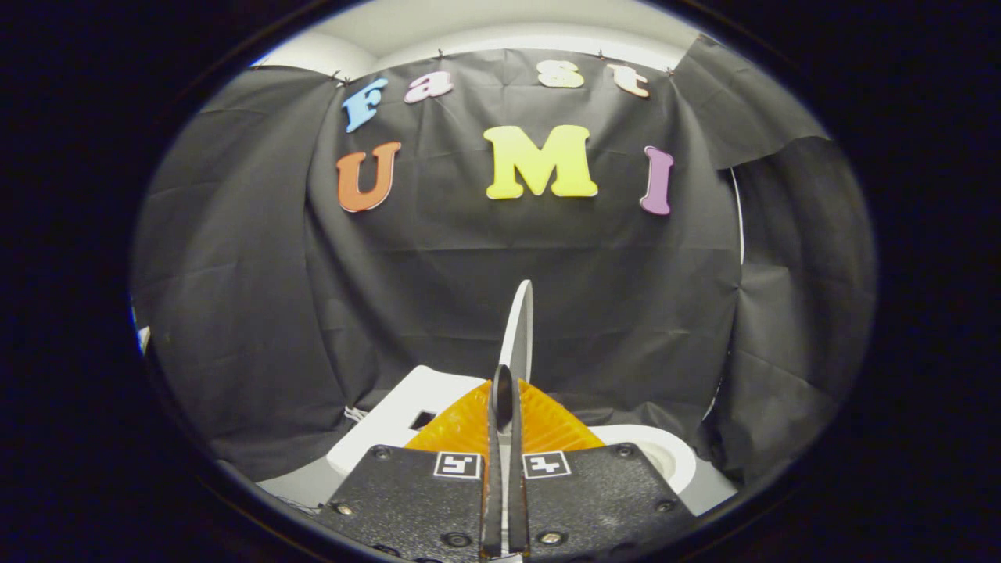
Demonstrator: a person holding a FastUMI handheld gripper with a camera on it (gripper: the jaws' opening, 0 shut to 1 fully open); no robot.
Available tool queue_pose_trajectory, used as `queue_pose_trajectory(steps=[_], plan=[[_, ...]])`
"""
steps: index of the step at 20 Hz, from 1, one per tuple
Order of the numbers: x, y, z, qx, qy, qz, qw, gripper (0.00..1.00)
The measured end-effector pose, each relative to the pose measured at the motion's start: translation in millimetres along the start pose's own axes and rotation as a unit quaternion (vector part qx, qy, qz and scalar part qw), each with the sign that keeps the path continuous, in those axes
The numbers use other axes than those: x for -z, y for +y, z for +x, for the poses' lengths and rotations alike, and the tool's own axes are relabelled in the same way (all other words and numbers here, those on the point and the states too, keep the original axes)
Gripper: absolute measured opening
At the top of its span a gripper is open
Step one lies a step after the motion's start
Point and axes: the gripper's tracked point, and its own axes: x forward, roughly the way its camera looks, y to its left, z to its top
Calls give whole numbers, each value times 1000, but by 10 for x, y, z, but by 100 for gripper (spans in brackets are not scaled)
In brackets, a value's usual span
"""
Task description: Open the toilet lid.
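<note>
Gripper view: your claw [504, 391] is clenched on the thin edge of the white toilet lid [519, 328], which stands upright above the toilet bowl [665, 457].

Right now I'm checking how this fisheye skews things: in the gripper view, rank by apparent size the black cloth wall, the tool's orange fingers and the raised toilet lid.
1. Black cloth wall, largest by far.
2. Orange fingers of the tool, closed on the lid; nearness inflates them.
3. Toilet lid, seen edge-on as a thin white sliver, so its true size is unsure.

Dim booth, soft light from above, dark cloth [438, 313] with faint folds, strong fisheye bending at edges, centre sharp, no glare
</note>
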Motion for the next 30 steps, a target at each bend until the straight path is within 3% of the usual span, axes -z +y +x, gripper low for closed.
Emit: queue_pose_trajectory(steps=[9,14,17,20,22,28,30], plan=[[20,490,64,-8,-4,-53,999,7],[73,814,136,-34,5,-89,995,7],[101,933,128,-56,10,-111,992,13],[98,1086,109,-126,19,-69,989,35],[-31,1015,69,-144,8,-36,989,50],[-443,361,-223,-122,-81,47,988,94],[-449,97,-343,-113,-91,44,988,100]])
